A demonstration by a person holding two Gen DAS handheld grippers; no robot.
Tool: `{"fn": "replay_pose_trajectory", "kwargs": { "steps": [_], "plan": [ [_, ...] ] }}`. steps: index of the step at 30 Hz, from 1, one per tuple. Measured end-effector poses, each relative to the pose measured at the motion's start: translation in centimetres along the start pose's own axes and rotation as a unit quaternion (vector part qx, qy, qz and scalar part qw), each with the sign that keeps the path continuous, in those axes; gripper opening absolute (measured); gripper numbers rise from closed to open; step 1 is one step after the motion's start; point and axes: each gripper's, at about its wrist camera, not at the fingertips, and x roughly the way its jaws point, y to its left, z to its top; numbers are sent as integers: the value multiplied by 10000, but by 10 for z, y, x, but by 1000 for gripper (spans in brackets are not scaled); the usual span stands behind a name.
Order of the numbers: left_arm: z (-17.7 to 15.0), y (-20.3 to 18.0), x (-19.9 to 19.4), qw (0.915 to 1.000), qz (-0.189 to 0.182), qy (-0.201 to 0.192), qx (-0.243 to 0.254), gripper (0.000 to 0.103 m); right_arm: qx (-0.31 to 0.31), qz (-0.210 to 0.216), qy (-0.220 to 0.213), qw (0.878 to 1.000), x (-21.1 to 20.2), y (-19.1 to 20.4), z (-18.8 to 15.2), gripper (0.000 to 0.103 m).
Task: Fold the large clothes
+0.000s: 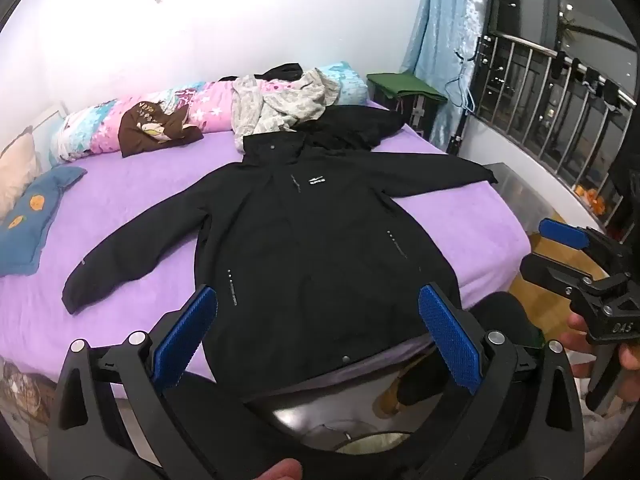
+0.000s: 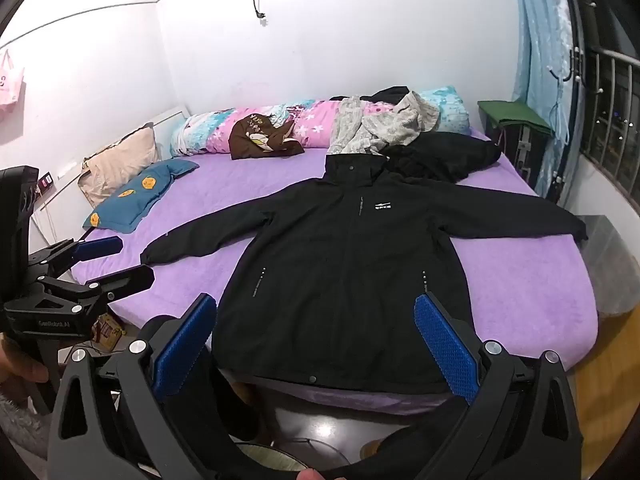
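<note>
Black hooded zip jacket (image 1: 312,248) lay flat, face up, sleeves spread, on purple bed sheet (image 1: 132,216); no fold made, all folds pending; left gripper (image 1: 316,344) and right gripper (image 2: 316,344) fingers spread wide, empty, above hem

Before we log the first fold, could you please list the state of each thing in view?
Black jacket: spread flat, front up, sleeves out, unfolded.
Left gripper: open, empty.
Right gripper: open, empty.
Grey garment: crumpled on the rolled quilt.
Brown garment: crumpled.
Curtain: drawn aside.

White walls (image 2: 360,40), purple bed (image 2: 540,280), blue curtain (image 1: 436,40), barred window (image 1: 560,92).
</note>
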Motion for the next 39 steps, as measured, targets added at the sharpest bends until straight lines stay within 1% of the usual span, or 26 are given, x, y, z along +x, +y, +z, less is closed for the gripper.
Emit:
{"fn": "replay_pose_trajectory", "kwargs": {
  "steps": [8, 9, 14, 15, 18, 22, 23, 39],
  "plan": [
    [2, 7, -1, 10000, -32, -25, -35, 97, 88, 67, 4, 9999, 3, -4, 0, 97],
    [6, 6, -4, 10000, -28, -22, -38, 97, 23, 30, -16, 10000, 1, 2, -1, 97],
    [11, 6, -2, 10000, 13, -20, 20, 97, 29, 28, -28, 10000, 0, -1, 3, 97],
    [2, 1, -4, 10000, 33, -56, 44, 97, 10, 7, -41, 10000, -1, 1, 3, 97],
    [1, 1, -4, 10000, 24, -47, 14, 97, -7, 12, -45, 10000, -1, 1, 3, 97],
    [0, 2, -4, 10000, 48, -57, -32, 97, -18, 28, -57, 10000, -2, -4, 3, 97],
    [0, 1, -4, 10000, 47, -54, -36, 97, -24, 22, -62, 10000, -5, 0, 4, 97],
    [0, 6, -1, 10000, 0, -36, -59, 97, -41, 9, -49, 10000, -4, 1, 2, 97]
  ]
}}
